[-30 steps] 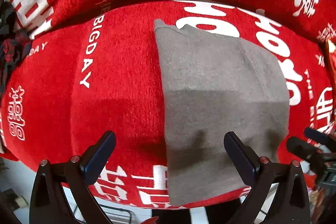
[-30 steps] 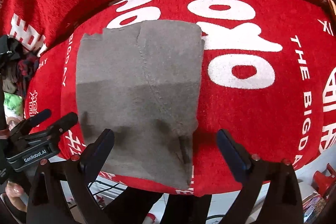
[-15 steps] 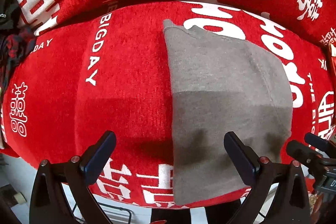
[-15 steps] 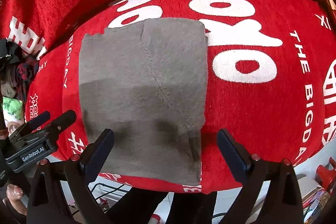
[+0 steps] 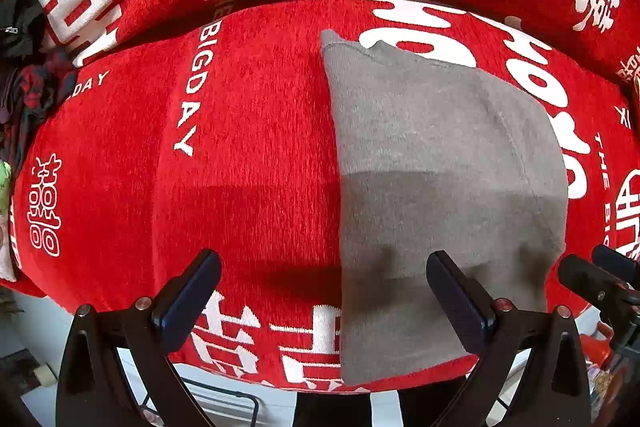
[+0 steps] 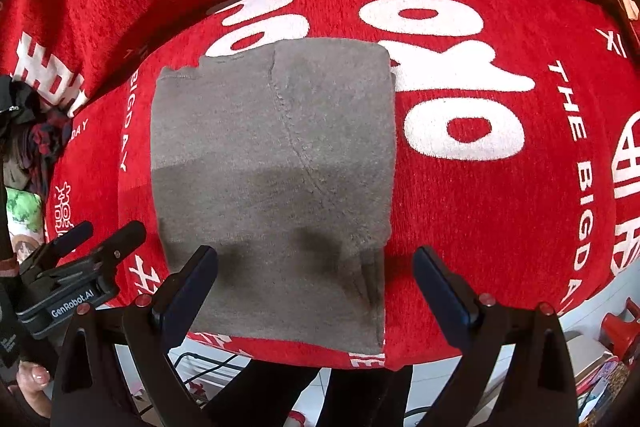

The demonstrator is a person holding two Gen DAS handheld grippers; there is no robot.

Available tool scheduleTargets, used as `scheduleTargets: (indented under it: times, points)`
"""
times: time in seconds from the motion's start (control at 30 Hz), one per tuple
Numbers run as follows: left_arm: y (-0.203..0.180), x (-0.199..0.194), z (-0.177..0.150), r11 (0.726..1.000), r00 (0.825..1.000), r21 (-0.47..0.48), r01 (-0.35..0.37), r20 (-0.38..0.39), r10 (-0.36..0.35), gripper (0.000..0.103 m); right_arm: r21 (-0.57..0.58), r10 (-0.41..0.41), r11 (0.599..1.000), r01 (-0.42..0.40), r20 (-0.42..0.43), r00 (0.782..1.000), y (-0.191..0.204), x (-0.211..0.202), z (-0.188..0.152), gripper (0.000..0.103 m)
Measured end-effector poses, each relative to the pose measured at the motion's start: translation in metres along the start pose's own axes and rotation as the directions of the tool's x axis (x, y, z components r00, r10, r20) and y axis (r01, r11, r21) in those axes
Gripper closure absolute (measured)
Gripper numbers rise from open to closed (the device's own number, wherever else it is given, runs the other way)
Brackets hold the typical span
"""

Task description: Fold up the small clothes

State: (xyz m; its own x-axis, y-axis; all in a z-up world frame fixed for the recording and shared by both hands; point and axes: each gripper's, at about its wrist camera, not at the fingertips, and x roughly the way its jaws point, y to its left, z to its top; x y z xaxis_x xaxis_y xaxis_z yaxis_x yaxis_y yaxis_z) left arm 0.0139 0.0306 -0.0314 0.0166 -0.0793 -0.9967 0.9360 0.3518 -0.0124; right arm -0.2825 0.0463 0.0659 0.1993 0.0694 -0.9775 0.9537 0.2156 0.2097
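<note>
Grey garment (image 6: 272,163), already folded to a rectangle, flat on red cover (image 6: 500,211), near edge overhanging. Left gripper (image 5: 324,291) and right gripper (image 6: 316,279) both spread wide, empty, above near hem. Best next: pinch both near corners evenly, carry toward far edge, align hems.

The heap of dark clothes (image 5: 24,83) is cut by the left edge of both views, so its pieces cannot be told apart. In the right wrist view only a fingertip of the hand (image 6: 34,377) shows, and the grey garment (image 6: 272,167) hides its own underlayers and the white lettering of the red cover (image 6: 500,207) beneath
</note>
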Motion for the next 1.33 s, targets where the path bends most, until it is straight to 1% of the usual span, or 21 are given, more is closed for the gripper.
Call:
scheduleTargets:
  times: [0.23, 0.57, 1.07, 1.23, 1.33]
  points:
    - [-0.0021, -0.0038, -0.0004, 1.0, 1.0, 0.023, -0.017, 0.011, 0.017, 0.0, 0.003, -0.001, 1.0, 0.001, 0.015, 1.0, -0.0003, -0.0017, -0.0001, 0.004]
    - [-0.0007, -0.0028, 0.0006, 0.999, 1.0, 0.022, -0.027, 0.007, 0.027, 0.0, 0.005, 0.003, 1.0, -0.003, 0.012, 1.0, 0.0001, 0.0001, -0.0007, 0.004]
    - [-0.0011, 0.0007, 0.0043, 0.999, 1.0, 0.027, -0.025, 0.002, 0.025, 0.0, 0.001, -0.005, 1.0, 0.005, 0.004, 1.0, 0.0028, 0.0031, -0.0022, 0.004]
    - [-0.0043, -0.0004, 0.0053, 0.999, 1.0, 0.05, -0.014, 0.011, 0.013, 0.0, 0.01, -0.005, 1.0, 0.005, -0.001, 1.0, 0.0021, 0.0052, -0.0019, 0.004]
    - [-0.0034, 0.0002, 0.0058, 0.999, 1.0, 0.042, -0.013, 0.007, 0.013, 0.0, 0.014, -0.008, 1.0, 0.008, -0.002, 1.0, 0.0018, 0.0055, -0.0016, 0.004]
